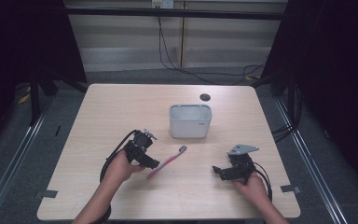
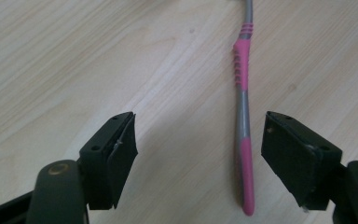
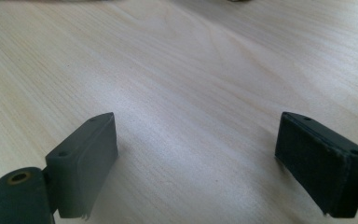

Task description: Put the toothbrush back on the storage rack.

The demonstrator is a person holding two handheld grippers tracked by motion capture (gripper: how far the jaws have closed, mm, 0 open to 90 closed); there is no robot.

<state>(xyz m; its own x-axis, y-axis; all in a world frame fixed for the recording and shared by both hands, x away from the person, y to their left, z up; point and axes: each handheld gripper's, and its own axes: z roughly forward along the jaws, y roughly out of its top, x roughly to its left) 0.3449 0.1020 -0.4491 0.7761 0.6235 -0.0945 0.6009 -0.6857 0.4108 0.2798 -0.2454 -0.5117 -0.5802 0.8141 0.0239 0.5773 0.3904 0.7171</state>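
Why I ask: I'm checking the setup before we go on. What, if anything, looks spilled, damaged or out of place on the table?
Nothing stands out. The pink toothbrush lies flat on the table, intact, outside the grey bin, which stands upright. The left gripper is open around its handle; the right gripper is open over bare wood.

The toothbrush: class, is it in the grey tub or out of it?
Out. The toothbrush lies flat on the table, in front of the grey tub, between the open left tongs.

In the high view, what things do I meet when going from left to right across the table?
Left gripper → toothbrush → bin → right gripper.
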